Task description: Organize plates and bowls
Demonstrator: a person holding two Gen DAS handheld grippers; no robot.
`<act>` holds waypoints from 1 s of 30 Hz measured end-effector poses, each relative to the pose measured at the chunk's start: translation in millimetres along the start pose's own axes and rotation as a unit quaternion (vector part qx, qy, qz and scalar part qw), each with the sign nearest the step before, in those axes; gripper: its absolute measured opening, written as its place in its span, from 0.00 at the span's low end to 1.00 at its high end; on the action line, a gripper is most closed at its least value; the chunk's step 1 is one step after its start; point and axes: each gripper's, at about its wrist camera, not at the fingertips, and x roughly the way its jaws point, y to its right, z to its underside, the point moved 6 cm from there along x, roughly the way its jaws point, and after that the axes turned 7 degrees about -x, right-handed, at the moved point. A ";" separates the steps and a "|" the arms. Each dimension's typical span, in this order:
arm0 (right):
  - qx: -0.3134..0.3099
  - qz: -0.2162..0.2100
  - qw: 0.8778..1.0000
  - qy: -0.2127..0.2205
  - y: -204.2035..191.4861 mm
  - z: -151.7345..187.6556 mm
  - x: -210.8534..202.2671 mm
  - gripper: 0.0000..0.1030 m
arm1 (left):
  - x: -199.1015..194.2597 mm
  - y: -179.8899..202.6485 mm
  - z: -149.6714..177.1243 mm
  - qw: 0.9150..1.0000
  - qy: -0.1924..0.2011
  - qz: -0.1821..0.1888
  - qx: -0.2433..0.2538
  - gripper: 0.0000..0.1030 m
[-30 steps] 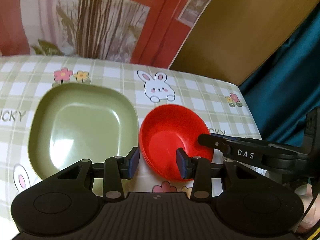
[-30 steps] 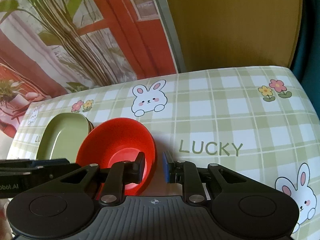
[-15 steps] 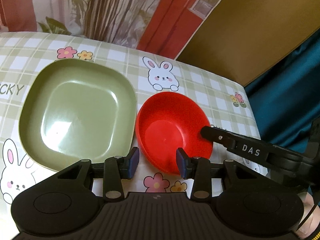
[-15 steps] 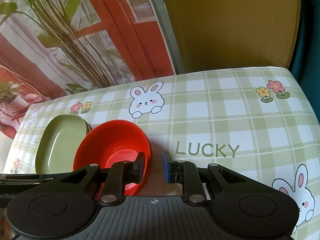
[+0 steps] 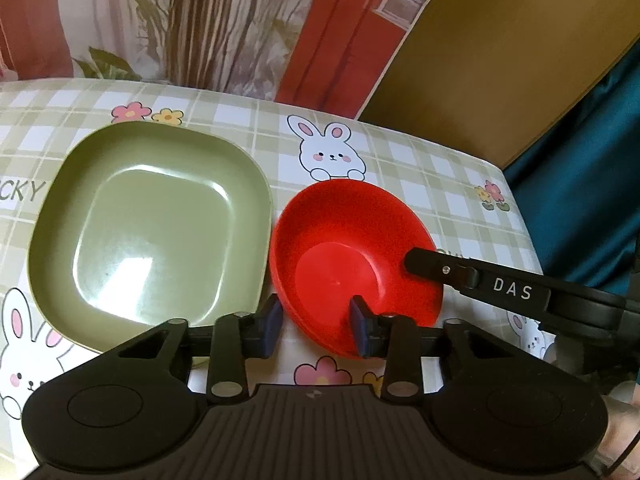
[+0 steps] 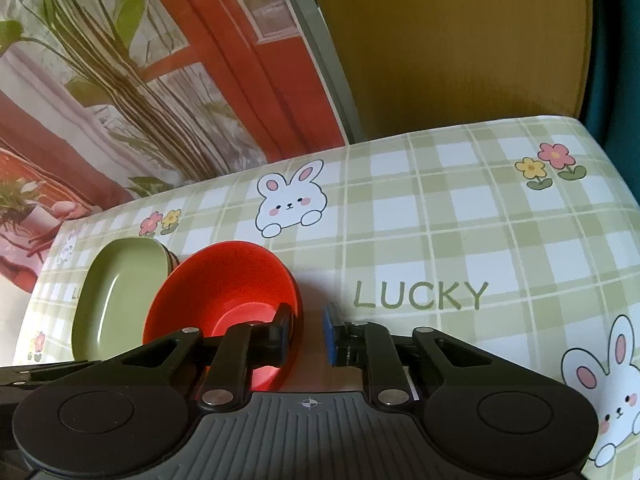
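Note:
A red bowl (image 5: 352, 256) sits on the checked tablecloth next to a square green plate (image 5: 148, 232) on its left. My left gripper (image 5: 316, 328) is open and straddles the bowl's near left rim, one pad outside and one inside. My right gripper (image 6: 306, 336) is open with its jaws astride the bowl's right rim; its left finger is inside the red bowl (image 6: 224, 296), and its arm (image 5: 512, 288) crosses the bowl's right edge in the left wrist view. The green plate (image 6: 120, 288) lies beyond the bowl to the left.
The tablecloth (image 6: 440, 240) has bunny prints and the word LUCKY. A printed curtain backdrop (image 5: 200, 20) and a brown panel (image 6: 460, 40) stand behind the table. The table's right edge drops off by a teal curtain (image 5: 592, 184).
The left wrist view has shifted, first up, then back down and nearer the bowl. The right gripper's jaws have spread a little wider around the bowl's rim. The bowl and plate stay put.

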 end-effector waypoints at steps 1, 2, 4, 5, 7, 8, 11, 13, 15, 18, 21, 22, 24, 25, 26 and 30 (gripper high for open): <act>-0.002 0.002 1.000 0.001 -0.1 -0.1 -0.4 0.07 | -0.3 0.3 -0.2 1.000 0.001 -0.001 0.004 0.24; -0.003 0.005 1.000 0.002 0.0 -0.3 -0.7 0.06 | -0.7 0.8 -0.3 1.000 0.002 0.001 0.009 0.22; 0.001 0.004 1.000 0.002 1.4 0.4 -1.5 0.06 | -1.3 0.4 -0.6 1.000 0.003 0.005 0.013 0.22; 0.004 0.003 1.000 0.002 2.0 1.0 -2.0 0.06 | -1.7 0.0 -0.3 1.000 0.003 0.006 0.013 0.22; 0.005 0.006 1.000 0.002 2.5 2.3 -3.5 0.06 | -2.0 0.7 0.1 1.000 0.002 0.007 0.013 0.22; 0.006 0.007 1.000 0.002 2.7 2.7 -4.6 0.06 | -1.8 1.9 0.7 1.000 0.001 0.007 0.013 0.22; 0.008 0.010 1.000 0.004 3.2 2.6 -10.1 0.06 | -4.6 5.8 2.3 1.000 0.002 0.008 0.019 0.22; 0.008 0.012 1.000 0.008 2.5 1.2 -15.5 0.06 | -8.0 7.8 3.0 1.000 0.003 0.012 0.021 0.22; 0.006 0.014 1.000 0.013 0.6 -1.0 -21.5 0.06 | -12.4 9.7 2.4 1.000 0.007 0.016 0.023 0.22; 0.005 0.014 1.000 0.021 -4.5 -5.7 -31.0 0.06 | -22.6 11.4 -0.2 0.999 0.015 0.022 0.026 0.22; 0.002 0.012 0.999 0.030 -13.9 -11.4 -38.9 0.06 | -33.9 10.8 -3.7 0.999 0.025 0.027 0.030 0.22; 0.000 0.011 0.999 0.032 -18.0 -13.2 -40.9 0.06 | -38.2 9.1 -5.1 0.999 0.027 0.028 0.030 0.22; -0.003 0.011 0.999 0.035 -27.2 -16.4 -42.9 0.06 | -45.8 5.7 -6.8 0.999 0.030 0.029 0.031 0.22; -0.004 0.009 0.999 0.036 -32.0 -17.8 -43.5 0.06 | -49.4 4.1 -8.0 0.998 0.032 0.028 0.036 0.22; -0.005 0.007 0.999 0.037 -37.1 -18.8 -44.1 0.06 | -53.0 2.4 -9.6 0.998 0.034 0.026 0.042 0.22; -0.009 0.001 0.999 0.039 -59.2 -23.4 -42.1 0.06 | -67.4 -12.1 -17.9 0.998 0.039 0.023 0.047 0.22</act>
